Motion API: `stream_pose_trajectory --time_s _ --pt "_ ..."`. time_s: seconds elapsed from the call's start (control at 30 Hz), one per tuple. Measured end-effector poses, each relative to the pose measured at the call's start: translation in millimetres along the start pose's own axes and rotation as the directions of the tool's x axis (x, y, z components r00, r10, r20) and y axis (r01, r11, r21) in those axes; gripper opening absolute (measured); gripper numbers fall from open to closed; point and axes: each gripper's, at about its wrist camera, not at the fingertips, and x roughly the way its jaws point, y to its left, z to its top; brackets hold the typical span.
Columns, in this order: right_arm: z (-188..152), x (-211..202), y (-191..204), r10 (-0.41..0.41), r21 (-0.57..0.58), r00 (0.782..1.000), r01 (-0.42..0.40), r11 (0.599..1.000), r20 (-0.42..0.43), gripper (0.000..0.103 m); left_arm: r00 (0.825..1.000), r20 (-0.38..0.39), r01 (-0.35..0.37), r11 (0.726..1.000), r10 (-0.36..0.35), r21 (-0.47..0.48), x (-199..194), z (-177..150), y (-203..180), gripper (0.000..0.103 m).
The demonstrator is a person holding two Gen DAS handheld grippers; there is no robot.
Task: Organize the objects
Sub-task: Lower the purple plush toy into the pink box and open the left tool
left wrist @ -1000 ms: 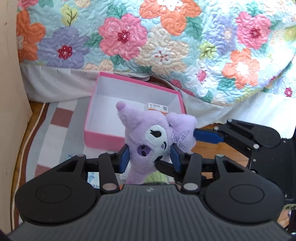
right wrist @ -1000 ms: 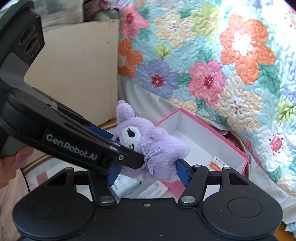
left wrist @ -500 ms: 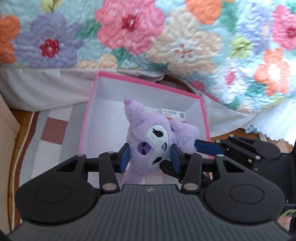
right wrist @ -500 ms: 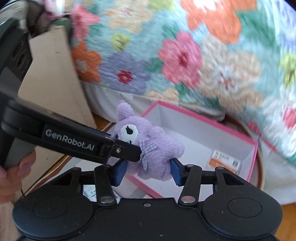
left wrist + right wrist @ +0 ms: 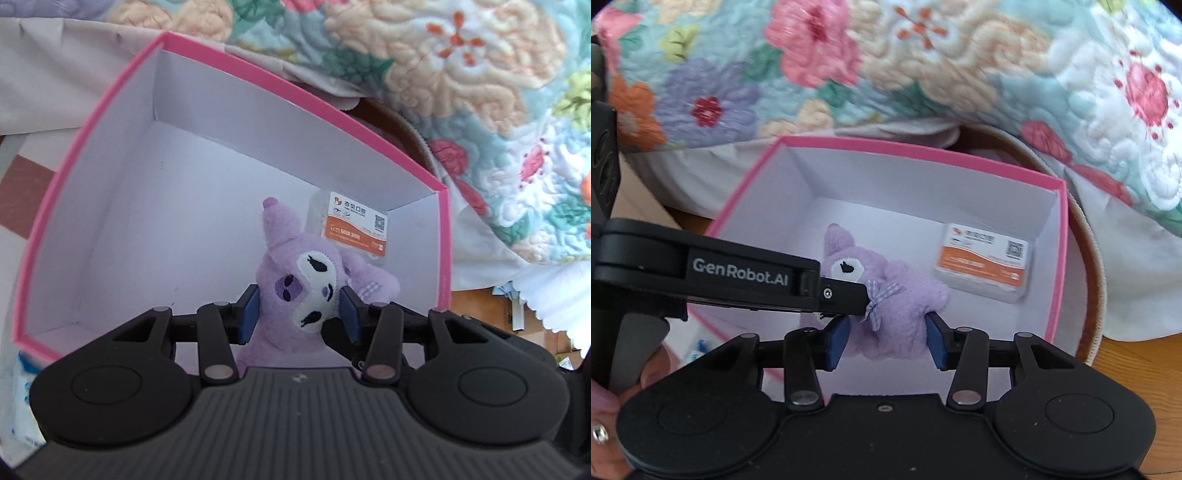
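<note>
Spreading across the whole background, the flowered quilt (image 5: pixel 923 66) hangs down just behind the pink box (image 5: pixel 110 99), which sits open-topped on the floor, presumably so loose things can be dropped in from above. Against the box's far right corner lies a small orange-and-white packet (image 5: pixel 984 264), flat on the white bottom, seemingly already put away. Smaller again is the purple plush toy (image 5: pixel 295 288), held low inside the box, near the packet but apart from it; whether it touches the bottom I cannot tell. Its long axis runs from the pointed ear, aimed toward the far wall, back to the body nearest the tongs, with the face turned up. The left gripper (image 5: pixel 299 314) is narrowly parted and pinches the head on both cheeks, which steadies it for lowering. The right gripper (image 5: pixel 886 338) has the body between its blue pads, and its jaws are closing on the soft fabric, so both tongs share the load.
</note>
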Motion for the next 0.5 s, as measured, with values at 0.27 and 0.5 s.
stream_pose_trajectory --time_s 0.27,0.5 --pt "-4 21 12 -0.174 -0.152 0.982 0.162 0.975 -0.070 0.040 0.999 -0.042 0.028 0.997 -0.031 -0.076 32 -3 9 0.044" --pt "-3 33 9 -0.223 -0.217 0.972 0.203 0.955 -0.071 0.037 0.996 -0.055 0.061 0.994 -0.066 -0.087 46 -1 13 0.042"
